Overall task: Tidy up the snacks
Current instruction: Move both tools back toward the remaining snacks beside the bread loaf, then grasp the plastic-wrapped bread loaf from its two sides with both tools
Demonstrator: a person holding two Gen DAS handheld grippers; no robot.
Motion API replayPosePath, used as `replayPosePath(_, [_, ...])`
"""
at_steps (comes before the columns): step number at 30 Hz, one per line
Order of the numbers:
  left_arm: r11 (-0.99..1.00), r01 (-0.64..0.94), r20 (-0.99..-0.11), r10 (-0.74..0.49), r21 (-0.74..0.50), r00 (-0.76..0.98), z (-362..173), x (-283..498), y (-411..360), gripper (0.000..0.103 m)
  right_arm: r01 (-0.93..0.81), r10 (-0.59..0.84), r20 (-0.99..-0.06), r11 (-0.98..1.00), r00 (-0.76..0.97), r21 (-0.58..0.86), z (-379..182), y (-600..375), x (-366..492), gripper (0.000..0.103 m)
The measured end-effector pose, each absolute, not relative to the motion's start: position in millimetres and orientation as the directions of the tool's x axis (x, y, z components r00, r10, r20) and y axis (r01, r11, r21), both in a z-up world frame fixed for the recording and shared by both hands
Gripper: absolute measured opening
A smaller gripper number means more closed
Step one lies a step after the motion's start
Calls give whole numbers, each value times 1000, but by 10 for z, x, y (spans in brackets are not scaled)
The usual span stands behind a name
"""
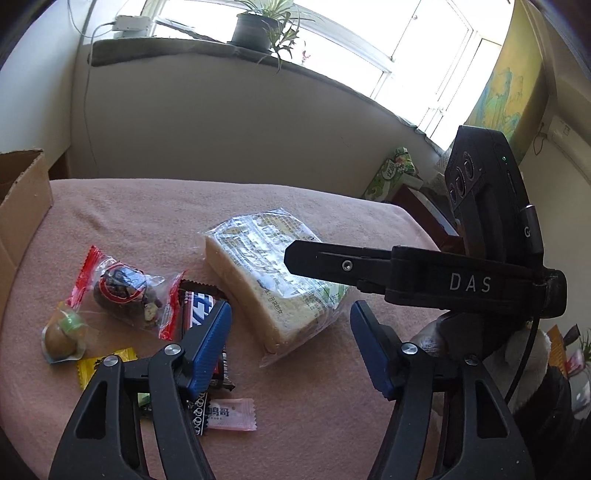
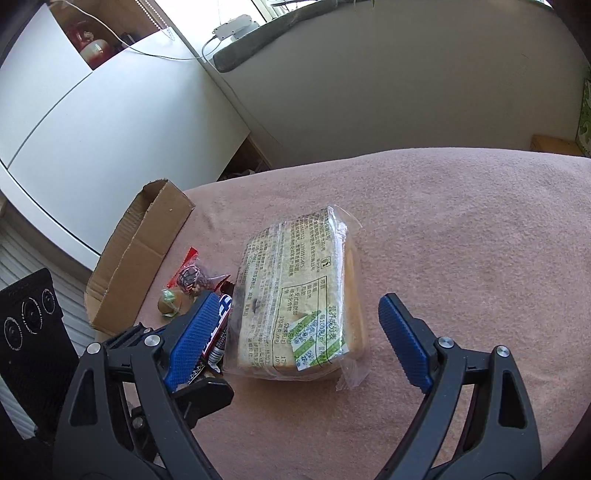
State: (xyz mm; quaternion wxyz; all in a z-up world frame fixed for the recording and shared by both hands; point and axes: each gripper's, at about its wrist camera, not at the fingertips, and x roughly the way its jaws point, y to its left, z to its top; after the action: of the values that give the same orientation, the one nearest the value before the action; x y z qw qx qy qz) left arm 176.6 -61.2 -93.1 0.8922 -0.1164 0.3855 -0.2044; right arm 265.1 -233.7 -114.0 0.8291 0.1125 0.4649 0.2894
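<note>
A clear packet of sliced bread [image 1: 273,273] [image 2: 295,295] lies on the pink cloth [image 1: 147,214]. My left gripper [image 1: 291,310] is open, and its blue pads stand apart just short of the packet's near corner. My right gripper [image 2: 298,297] is open wide and straddles the packet's near end, with neither pad pressing on it. Its black finger [image 1: 369,273] reaches over the bread in the left wrist view. Left of the bread lie a red-ended clear snack packet [image 1: 125,295], a dark chocolate bar [image 1: 201,306], a small egg-shaped packet [image 1: 61,336], a yellow candy [image 1: 96,369] and a pink candy [image 1: 231,415].
An open cardboard box [image 1: 22,206] [image 2: 136,258] stands at the cloth's left edge. Behind are a wall, a sill with a plant pot [image 1: 255,33] and a white cabinet [image 2: 92,129]. A green carton [image 1: 391,177] sits beyond the far right corner.
</note>
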Motion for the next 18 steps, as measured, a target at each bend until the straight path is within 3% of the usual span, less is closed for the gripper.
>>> replayPosePath(5, [884, 285, -657, -466, -371, 592, -981, 1843, -690, 61, -354, 642, -679, 765, 355, 538, -1225, -2391, 2749, 90])
replayPosePath(8, [882, 285, -664, -471, -376, 581, -999, 1956, -713, 61, -353, 636, -697, 769, 333, 533, -1286, -2369, 2776, 76])
replayPosePath(18, [884, 268, -681, -467, -384, 564, -1020, 2068, -782, 62, -333, 636, -699, 769, 326, 545, -1382, -2396, 2826, 60])
